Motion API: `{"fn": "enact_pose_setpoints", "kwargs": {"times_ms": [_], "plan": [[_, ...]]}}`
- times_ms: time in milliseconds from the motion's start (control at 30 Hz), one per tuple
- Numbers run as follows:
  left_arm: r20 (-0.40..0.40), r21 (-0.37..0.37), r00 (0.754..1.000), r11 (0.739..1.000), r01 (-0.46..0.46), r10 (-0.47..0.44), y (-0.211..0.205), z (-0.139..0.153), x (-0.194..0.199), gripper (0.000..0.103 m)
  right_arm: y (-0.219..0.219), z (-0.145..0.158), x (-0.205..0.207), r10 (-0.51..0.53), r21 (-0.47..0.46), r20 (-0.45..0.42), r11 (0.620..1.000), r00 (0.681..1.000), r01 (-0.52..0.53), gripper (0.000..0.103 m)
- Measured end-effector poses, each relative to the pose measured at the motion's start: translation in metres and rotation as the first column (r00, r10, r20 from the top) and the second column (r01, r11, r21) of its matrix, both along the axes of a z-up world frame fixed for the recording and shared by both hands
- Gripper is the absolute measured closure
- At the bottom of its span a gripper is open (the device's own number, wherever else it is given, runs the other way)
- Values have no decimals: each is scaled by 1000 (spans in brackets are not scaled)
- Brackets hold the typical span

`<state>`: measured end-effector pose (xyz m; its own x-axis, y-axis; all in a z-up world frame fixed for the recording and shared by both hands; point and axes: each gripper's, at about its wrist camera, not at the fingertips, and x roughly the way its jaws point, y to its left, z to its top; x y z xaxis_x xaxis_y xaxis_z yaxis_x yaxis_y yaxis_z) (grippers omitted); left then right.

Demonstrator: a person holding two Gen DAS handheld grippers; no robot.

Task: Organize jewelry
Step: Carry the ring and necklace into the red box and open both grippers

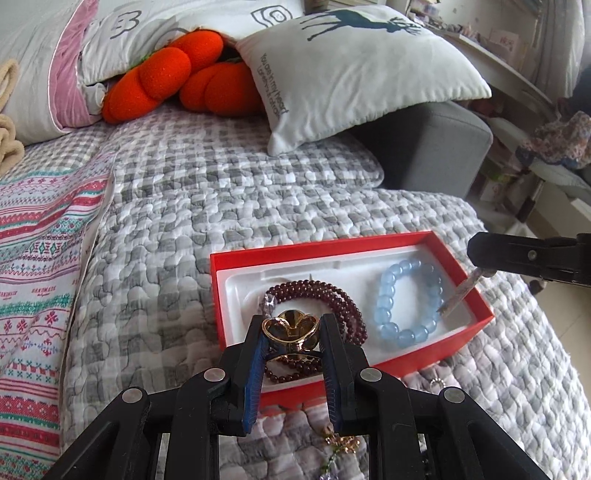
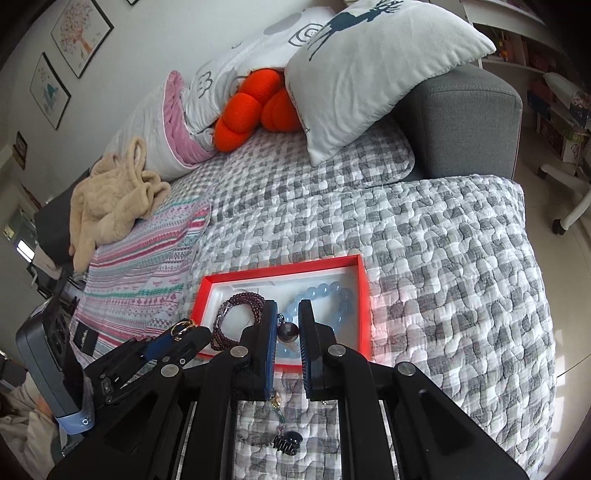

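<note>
A home living room: a grey sofa [image 2: 461, 125] under a checked quilt [image 2: 424, 258], cushions [image 2: 369, 70] piled on it (framed prints [image 2: 79, 35] on the far wall).

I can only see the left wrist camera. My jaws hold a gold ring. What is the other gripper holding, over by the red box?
Observer: The right wrist view shows the right gripper shut on a dark round bead, which sits between its jaws.
Operator: Is anything lying outside the box?
Observer: Yes. A black hair claw lies on the quilt, on the near side of the red box.
</note>
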<state>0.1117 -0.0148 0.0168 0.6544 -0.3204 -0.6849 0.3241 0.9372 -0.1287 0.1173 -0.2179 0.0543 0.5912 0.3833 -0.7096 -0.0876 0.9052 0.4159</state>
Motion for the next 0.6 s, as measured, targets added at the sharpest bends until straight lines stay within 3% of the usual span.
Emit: {"fn": "enact_pose_setpoints", "kwargs": {"times_ms": [233, 433, 467, 533, 600], "plan": [[-11, 9, 1000, 1000, -2, 2, -7, -12, 14, 80, 4, -22, 23, -7, -42, -37, 999, 999, 6, 91], [-2, 6, 1000, 1000, -26, 26, -7, -9, 19, 80, -1, -23, 28, -20, -53, -18, 998, 1000, 19, 90], [-4, 6, 1000, 1000, -29, 29, -7, -9, 19, 78, -2, -23, 28, -23, -44, -18, 999, 1000, 23, 90], [-2, 5, 999, 999, -34, 34, -6, -6, 17, 64, -5, -24, 30, -19, -28, -21, 999, 1000, 18, 89], [12, 11, 999, 999, -40, 40, -5, -1, 13, 61, -5, -24, 31, -19, -31, -21, 999, 1000, 18, 83]]}}
